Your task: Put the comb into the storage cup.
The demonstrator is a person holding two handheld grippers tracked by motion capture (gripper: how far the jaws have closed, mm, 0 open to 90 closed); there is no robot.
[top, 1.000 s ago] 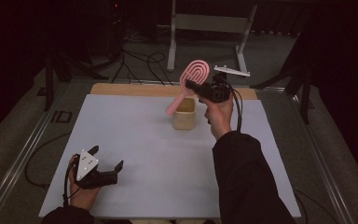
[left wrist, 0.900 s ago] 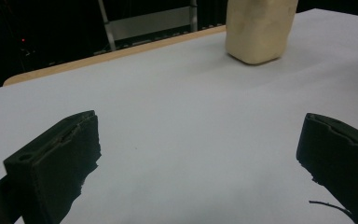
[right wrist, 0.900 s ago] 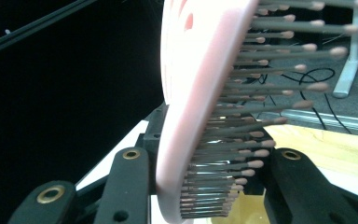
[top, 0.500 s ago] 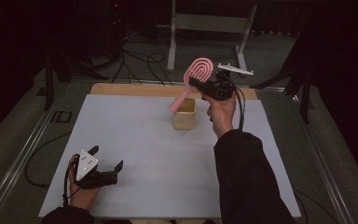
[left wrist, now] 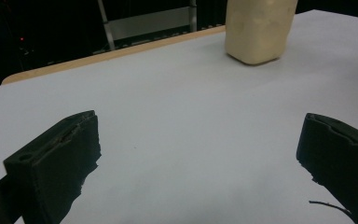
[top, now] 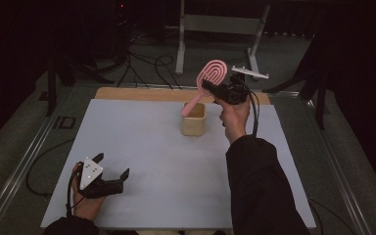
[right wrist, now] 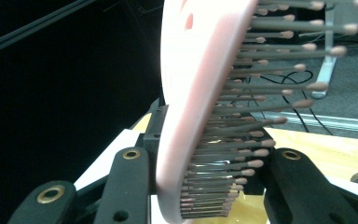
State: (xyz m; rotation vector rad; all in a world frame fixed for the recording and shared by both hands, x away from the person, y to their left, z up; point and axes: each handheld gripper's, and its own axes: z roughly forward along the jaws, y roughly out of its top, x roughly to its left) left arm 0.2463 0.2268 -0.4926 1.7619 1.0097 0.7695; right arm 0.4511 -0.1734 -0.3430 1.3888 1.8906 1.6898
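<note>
Risk first: pink hairbrush [top: 209,78] clamped at its head by right claw [top: 210,89], held tilted above beige cup [top: 194,119] near far edge of worktop [top: 142,147], handle end pointing down at cup's mouth, seemingly just at rim. Grip on bristled head [right wrist: 200,116], with bristles against one side, judged soft and uneven; could let brush swivel or slip. Handle catching cup's rim on any downward or sideways move could tip light cup over, or miss opening altogether. Left claw [top: 111,177] resting near front left corner, spread wide with nothing between, well apart from cup [left wrist: 257,28]; no help for steadying cup from there.

Against earlier frames: brush head slightly higher and a little further toward right edge, handle end shifted likewise over cup; left claw unmoved.
</note>
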